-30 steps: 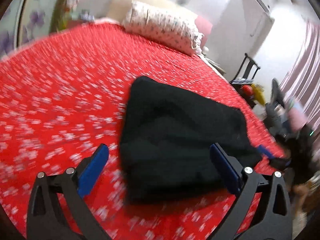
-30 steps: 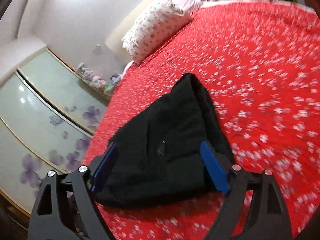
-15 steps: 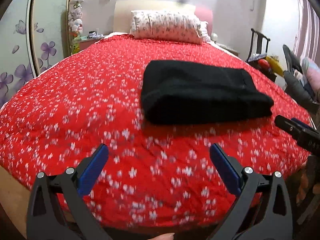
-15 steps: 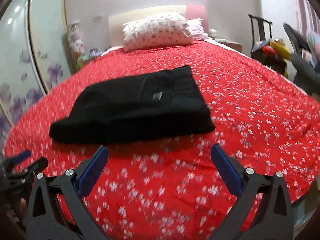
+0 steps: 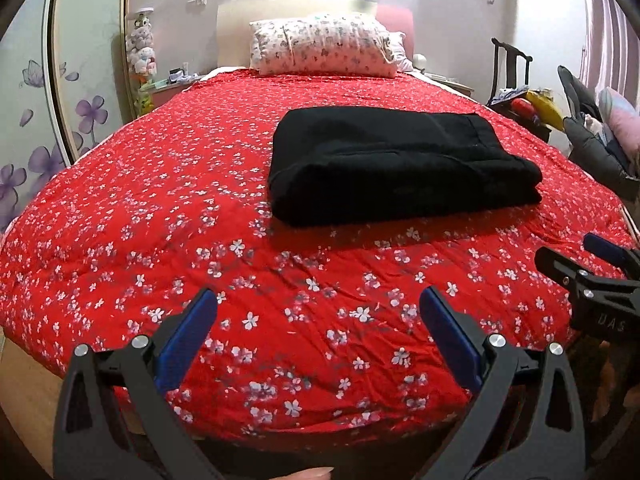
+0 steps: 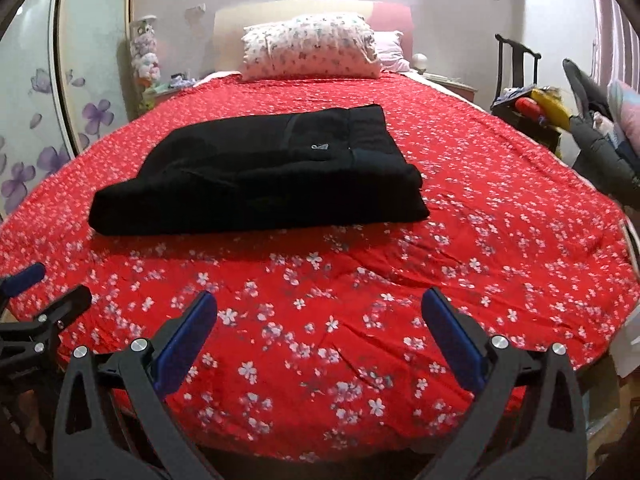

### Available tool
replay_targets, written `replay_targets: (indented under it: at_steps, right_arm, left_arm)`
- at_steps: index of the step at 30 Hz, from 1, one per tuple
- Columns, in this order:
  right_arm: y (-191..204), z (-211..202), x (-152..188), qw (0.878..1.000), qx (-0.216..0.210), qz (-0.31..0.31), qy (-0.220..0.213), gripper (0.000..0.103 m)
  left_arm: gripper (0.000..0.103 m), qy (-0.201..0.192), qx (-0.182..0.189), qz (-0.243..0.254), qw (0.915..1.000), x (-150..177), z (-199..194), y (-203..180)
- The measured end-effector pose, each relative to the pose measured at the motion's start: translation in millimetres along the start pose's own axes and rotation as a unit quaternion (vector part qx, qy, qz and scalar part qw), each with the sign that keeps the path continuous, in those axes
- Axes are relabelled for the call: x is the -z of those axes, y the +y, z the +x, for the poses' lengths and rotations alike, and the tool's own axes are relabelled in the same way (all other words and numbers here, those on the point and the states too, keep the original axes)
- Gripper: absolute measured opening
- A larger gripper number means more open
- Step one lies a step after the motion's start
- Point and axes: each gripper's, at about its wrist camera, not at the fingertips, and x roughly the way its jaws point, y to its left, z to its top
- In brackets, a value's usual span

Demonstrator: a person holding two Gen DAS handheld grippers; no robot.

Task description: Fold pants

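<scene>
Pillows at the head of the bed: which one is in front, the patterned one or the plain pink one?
The white flower-patterned pillow is in front; the plain pink pillow only peeks out behind its right end.

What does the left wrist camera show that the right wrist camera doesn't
Only the left wrist view shows the right gripper from the side, at its right edge. Only the right wrist view shows the small pale tag on the pants and the left gripper at its left edge. Both show the folded black pants on the red floral bedspread, the pillow, open jaws.
</scene>
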Motion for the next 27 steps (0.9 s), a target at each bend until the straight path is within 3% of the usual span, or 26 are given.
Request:
replay_targets:
  at_steps: [7, 12, 22, 27]
  right_arm:
    - [17, 5, 6, 0.999, 0.011, -0.038, 0.014, 0.102]
    - [19, 11, 9, 0.998, 0.012, -0.042, 0.035, 0.102]
    - [12, 13, 6, 0.999, 0.017, -0.035, 0.036, 0.102]
    - [10, 14, 6, 0.998, 0.025, -0.035, 0.036, 0.102]
  left_arm:
    - [0.101, 0.020, -0.023, 0.028, 0.9991, 1, 12, -11]
    - [0.101, 0.032, -0.019, 0.034, 0.9987, 3, 16, -15]
    - [0.101, 0.034, -0.014, 0.036, 0.9987, 4, 18, -19]
    - [0.101, 0.031, -0.008, 0.062, 0.9976, 7, 18, -31]
